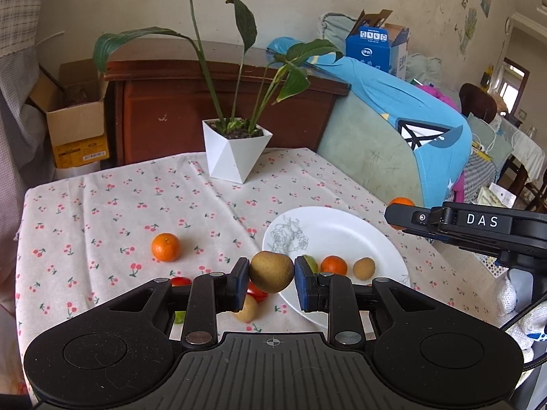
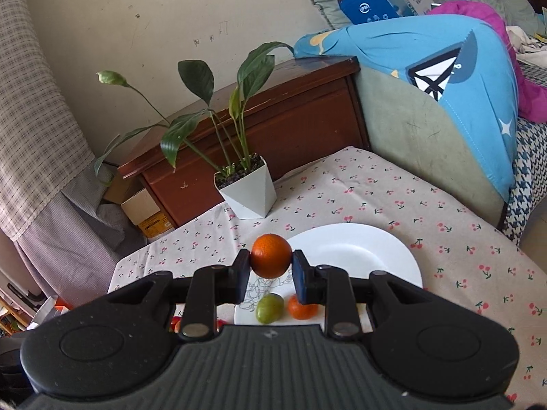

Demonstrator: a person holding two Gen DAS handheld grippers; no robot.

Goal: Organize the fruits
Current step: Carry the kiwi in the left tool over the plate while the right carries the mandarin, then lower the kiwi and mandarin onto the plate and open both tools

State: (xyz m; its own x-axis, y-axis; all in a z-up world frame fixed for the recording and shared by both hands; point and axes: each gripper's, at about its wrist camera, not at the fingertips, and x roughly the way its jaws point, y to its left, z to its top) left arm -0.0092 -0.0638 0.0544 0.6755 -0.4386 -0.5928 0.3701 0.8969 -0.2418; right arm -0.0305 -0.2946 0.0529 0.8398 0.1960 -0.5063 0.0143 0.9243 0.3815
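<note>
The left gripper (image 1: 271, 282) is clamped on a kiwi (image 1: 271, 271), held clear of the bench (image 1: 102, 205) just beside the near rim of the white plate (image 1: 342, 229). The right gripper (image 2: 270, 270) is clamped on a mandarin (image 2: 271, 255), held above the plate's near-left part.

The plate already holds a green fruit (image 2: 269, 308), a second mandarin (image 2: 301, 307) and a small kiwi (image 1: 364, 268). One mandarin (image 1: 165, 246), a small brown fruit (image 1: 248, 309) and red fruit (image 1: 256, 292) remain on the bench cloth.

Step in hand, as judged: carry both fruits to the plate.

1. Aim each fruit at a bare area of the plate, apart from the fruit already there.
2. Lower until the fruit nearly rests on the plate before parting the jaws; round fruit rolls if dropped.
3. Keep the two grippers apart over the plate; place one, then the other.
4. Withdraw upward, clear of neighbouring fruit.
</note>
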